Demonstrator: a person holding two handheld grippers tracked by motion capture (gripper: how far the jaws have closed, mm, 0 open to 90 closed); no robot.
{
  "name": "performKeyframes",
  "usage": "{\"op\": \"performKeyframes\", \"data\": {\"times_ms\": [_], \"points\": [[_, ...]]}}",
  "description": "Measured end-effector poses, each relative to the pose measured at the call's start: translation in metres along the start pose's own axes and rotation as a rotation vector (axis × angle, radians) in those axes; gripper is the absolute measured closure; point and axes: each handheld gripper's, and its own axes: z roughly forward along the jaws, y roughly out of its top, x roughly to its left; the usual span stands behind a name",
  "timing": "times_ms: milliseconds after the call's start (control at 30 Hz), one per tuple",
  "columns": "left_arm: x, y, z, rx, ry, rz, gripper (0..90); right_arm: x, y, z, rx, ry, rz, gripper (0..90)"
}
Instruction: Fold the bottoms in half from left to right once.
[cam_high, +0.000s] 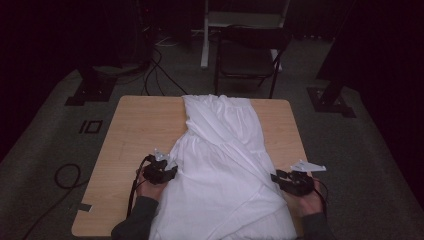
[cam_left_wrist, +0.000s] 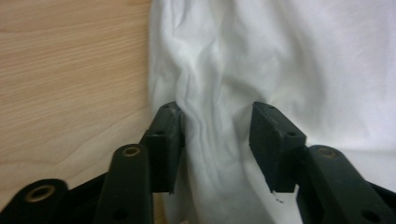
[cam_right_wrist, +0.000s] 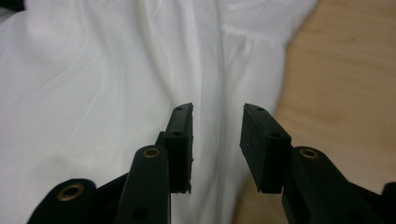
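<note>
One white garment (cam_high: 225, 165) spread on wooden table (cam_high: 135, 130), reaching from far edge to near edge, wrinkled, partly folded over itself. Two grippers, one per hand. Left gripper (cam_high: 165, 169) at garment's left edge: jaws spread, bunched fold of cloth (cam_left_wrist: 215, 140) between them, not pressed. Right gripper (cam_high: 286, 181) at garment's right edge: jaws spread over cloth (cam_right_wrist: 93, 93), bare wood (cam_right_wrist: 345, 93) beside. One dark chair (cam_high: 247, 55) behind table.

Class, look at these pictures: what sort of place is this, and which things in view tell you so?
Probably a recording studio or lab, not a home: dark surroundings, cables trailing over the grey floor, stand bases, a folding chair, and one wooden table bearing a white garment.
</note>
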Motion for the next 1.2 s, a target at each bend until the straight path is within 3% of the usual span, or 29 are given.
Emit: {"op": "performKeyframes", "data": {"times_ms": [33,167,233,333,700,800,833,867,933,1000,1067,1200], "points": [[0.0,0.001,0.0,-0.002,-0.009,-0.002,53.1,0.0,0.0,0.0,0.0,0.0,0.0,63.7],[0.002,0.008,0.004,-0.003,-0.018,-0.013,49.8,-0.003,0.029,0.038,0.021,0.03,-0.011,62.3],[0.005,0.01,0.008,-0.001,-0.023,-0.03,49.8,-0.003,0.042,0.056,0.021,0.038,-0.025,61.0],[0.01,0.012,0.014,-0.003,-0.037,-0.069,49.3,-0.006,0.06,0.081,0.027,0.061,-0.009,59.8],[0.024,0.023,0.019,-0.049,-0.037,-0.129,45.4,-0.012,0.102,0.145,0.049,0.018,0.021,49.7],[0.025,0.022,0.029,-0.008,-0.05,-0.137,46.2,-0.012,0.107,0.154,0.059,0.021,0.035,50.1],[0.024,0.022,0.03,-0.016,-0.055,-0.135,54.7,-0.012,0.109,0.159,0.075,0.018,0.034,51.2],[0.023,0.022,0.03,-0.012,-0.066,-0.128,54.7,-0.012,0.11,0.163,0.094,0.012,0.034,56.0],[0.021,0.023,0.027,-0.017,-0.085,-0.108,73.6,-0.014,0.112,0.167,0.122,0.029,0.027,76.3],[0.018,0.024,0.024,-0.026,-0.082,-0.093,82.3,-0.013,0.113,0.166,0.139,0.028,0.016,89.3],[0.016,0.025,0.018,-0.041,-0.078,-0.078,83.6,-0.011,0.119,0.149,0.078,0.039,-0.018,90.0],[0.014,0.026,0.012,-0.057,-0.074,-0.077,83.4,-0.014,0.127,0.132,0.015,0.044,-0.013,90.0]]}}
